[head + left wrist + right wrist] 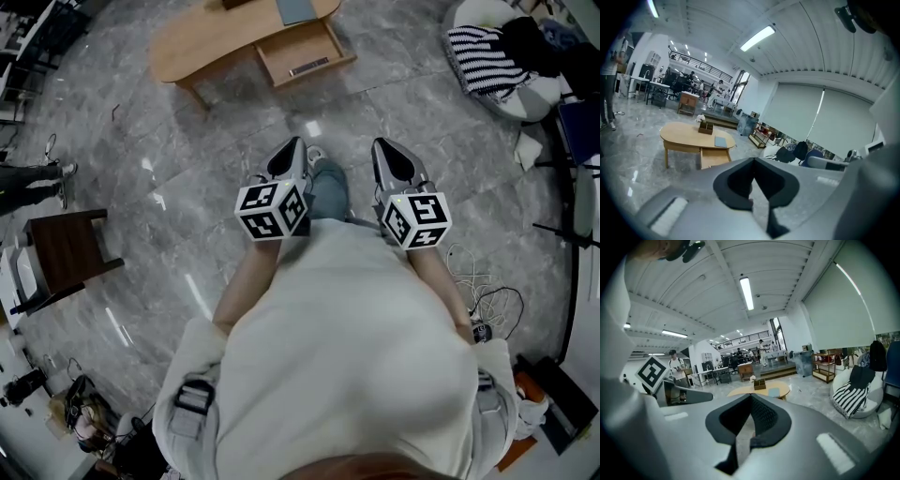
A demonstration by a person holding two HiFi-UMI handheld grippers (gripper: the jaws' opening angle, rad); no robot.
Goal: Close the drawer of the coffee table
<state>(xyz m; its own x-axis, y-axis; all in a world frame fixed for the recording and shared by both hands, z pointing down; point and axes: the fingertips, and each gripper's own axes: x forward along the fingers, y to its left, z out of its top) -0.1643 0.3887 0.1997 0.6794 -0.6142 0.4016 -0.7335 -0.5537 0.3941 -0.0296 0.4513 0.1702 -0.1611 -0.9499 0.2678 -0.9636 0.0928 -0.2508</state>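
Head view: the pulled-out light wooden drawer (pixel 305 53) of the oval wooden coffee table (pixel 206 42) lies well ahead, nearer the left hand-held gripper (pixel 294 142) than the right hand-held gripper (pixel 379 142); left gripper view, then right gripper view: both sets of jaws closed, empty.
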